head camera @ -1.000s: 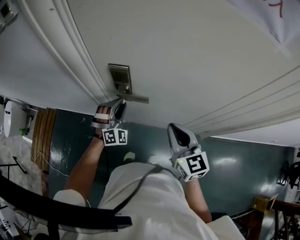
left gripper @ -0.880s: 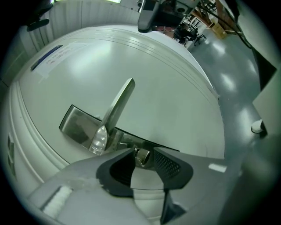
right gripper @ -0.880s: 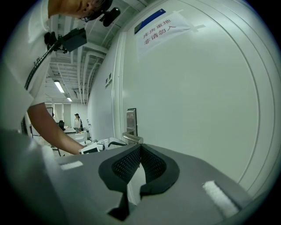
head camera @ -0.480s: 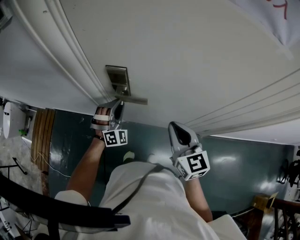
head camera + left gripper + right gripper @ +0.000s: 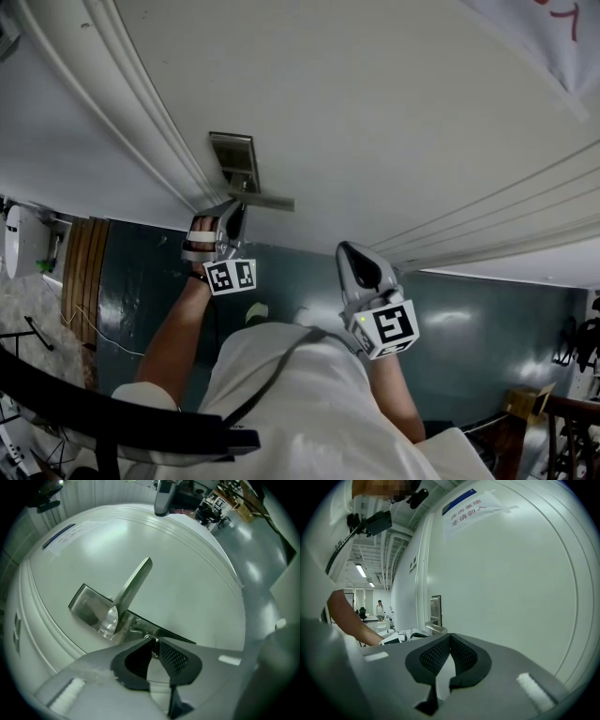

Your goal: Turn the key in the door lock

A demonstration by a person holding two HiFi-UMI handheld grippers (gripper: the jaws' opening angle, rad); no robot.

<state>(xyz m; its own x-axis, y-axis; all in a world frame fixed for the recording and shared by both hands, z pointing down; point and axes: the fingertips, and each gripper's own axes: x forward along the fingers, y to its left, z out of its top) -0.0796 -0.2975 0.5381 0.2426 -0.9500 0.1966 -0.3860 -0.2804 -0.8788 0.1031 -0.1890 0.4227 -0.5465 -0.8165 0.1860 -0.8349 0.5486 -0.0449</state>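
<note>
Left gripper (image 5: pixel 153 640) fingers closing on the key (image 5: pixel 152 644), lower centre of its view, in the lock (image 5: pixel 85 604) beneath the handle (image 5: pixel 134 584); right gripper (image 5: pixel 449 638) fingers closed, empty; key probably thin, stiff, slippery metal; grip its flat bow squarely.

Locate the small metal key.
Left gripper view, centre: the small metal key sits between the closing jaws of the left gripper, just below the silver lever handle.

Glossy dark teal floor (image 5: pixel 469 328), wooden slatted panel (image 5: pixel 89 272) at left, ceiling strip lights (image 5: pixel 360 570) beyond.
</note>
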